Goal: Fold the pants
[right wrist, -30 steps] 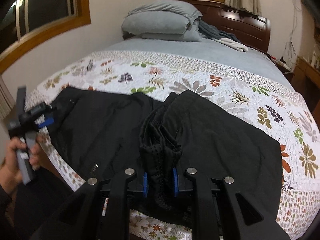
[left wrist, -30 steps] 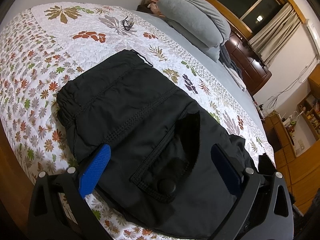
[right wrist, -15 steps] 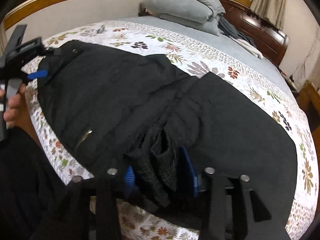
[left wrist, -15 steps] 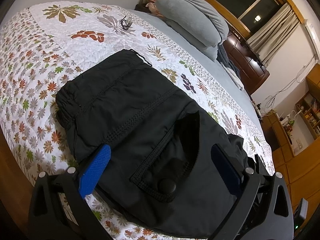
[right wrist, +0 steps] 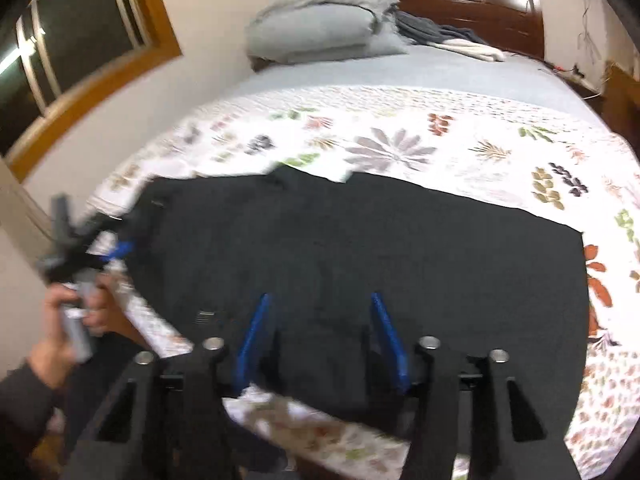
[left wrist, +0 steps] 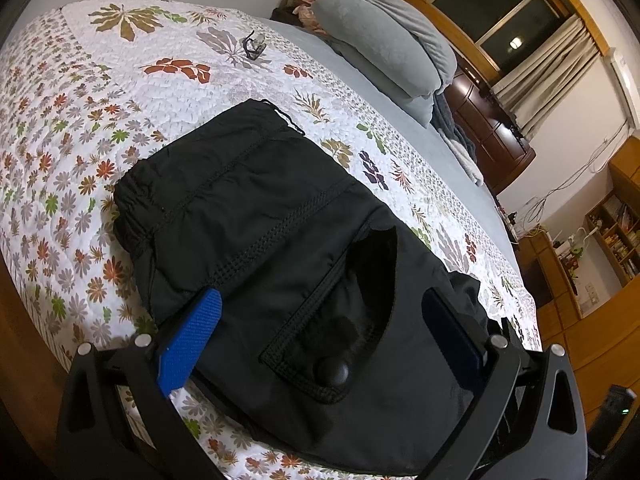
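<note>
Lying across the near edge of a floral quilt (left wrist: 120, 80): one pair of black pants (left wrist: 260, 216), spread flat in the right wrist view (right wrist: 360, 240), waistband end toward the left gripper.

Left gripper (left wrist: 320, 320): jaws set wide apart, blue fingers (left wrist: 192, 336) on either side of the waist end of the pants, near a buttoned back pocket (left wrist: 332, 344). Fabric lies between the fingers; neither pad presses on it. In the right wrist view the same gripper (right wrist: 120, 250) sits at the left edge of the bed, held by the person's hand (right wrist: 76, 320).

Right gripper (right wrist: 320, 332): jaws have just been opening and now stand apart, blue fingers (right wrist: 256, 336) above the near hem side of the pants. No cloth is clamped between them. That view is blurred.

Other items:
- Grey pillow (left wrist: 384, 48), far end of the bed, on a grey sheet (right wrist: 400, 72).
- Dark wooden headboard (right wrist: 480, 4).
- Small dark object (left wrist: 252, 46) on the quilt, too small to identify.
- Wood-framed window (left wrist: 492, 12) with pale curtain (left wrist: 552, 68).
- Shelving (left wrist: 616, 236) at far right.
</note>
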`<state>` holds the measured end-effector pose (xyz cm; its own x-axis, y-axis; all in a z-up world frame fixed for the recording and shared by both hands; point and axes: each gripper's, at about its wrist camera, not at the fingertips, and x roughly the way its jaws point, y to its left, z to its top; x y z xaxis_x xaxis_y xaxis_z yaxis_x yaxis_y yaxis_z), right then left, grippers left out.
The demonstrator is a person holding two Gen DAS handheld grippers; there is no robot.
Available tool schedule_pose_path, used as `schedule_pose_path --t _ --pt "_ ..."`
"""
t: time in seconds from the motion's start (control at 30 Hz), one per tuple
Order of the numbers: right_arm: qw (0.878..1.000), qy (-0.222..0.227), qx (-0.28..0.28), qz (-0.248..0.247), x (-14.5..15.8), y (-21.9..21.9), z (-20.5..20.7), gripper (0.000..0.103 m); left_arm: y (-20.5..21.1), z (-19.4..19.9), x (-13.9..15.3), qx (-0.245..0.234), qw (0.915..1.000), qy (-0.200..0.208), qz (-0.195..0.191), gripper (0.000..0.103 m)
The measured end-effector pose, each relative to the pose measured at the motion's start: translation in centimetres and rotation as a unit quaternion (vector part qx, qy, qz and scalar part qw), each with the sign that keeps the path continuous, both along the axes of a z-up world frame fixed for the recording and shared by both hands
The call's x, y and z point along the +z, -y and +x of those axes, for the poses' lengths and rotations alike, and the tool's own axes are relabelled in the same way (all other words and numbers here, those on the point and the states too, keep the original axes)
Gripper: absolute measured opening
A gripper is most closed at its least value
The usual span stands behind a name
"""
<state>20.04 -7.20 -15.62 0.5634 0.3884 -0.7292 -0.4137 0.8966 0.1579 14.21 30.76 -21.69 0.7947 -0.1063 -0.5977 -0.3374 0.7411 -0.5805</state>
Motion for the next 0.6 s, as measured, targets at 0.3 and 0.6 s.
schedule_pose_path --t 0.3,0.6 --pt "0.993 -0.015 0.063 -0.103 -4.1 -4.3 -0.6 0.048 -0.2 -2.2 1.3 0.031 0.9994 0.018 0.000 0.100" --pt "0.980 -0.081 0.180 -0.022 6.6 -6.4 6.8 0.071 -5.6 -9.6 0.0 0.110 0.9688 0.059 -0.214 0.100"
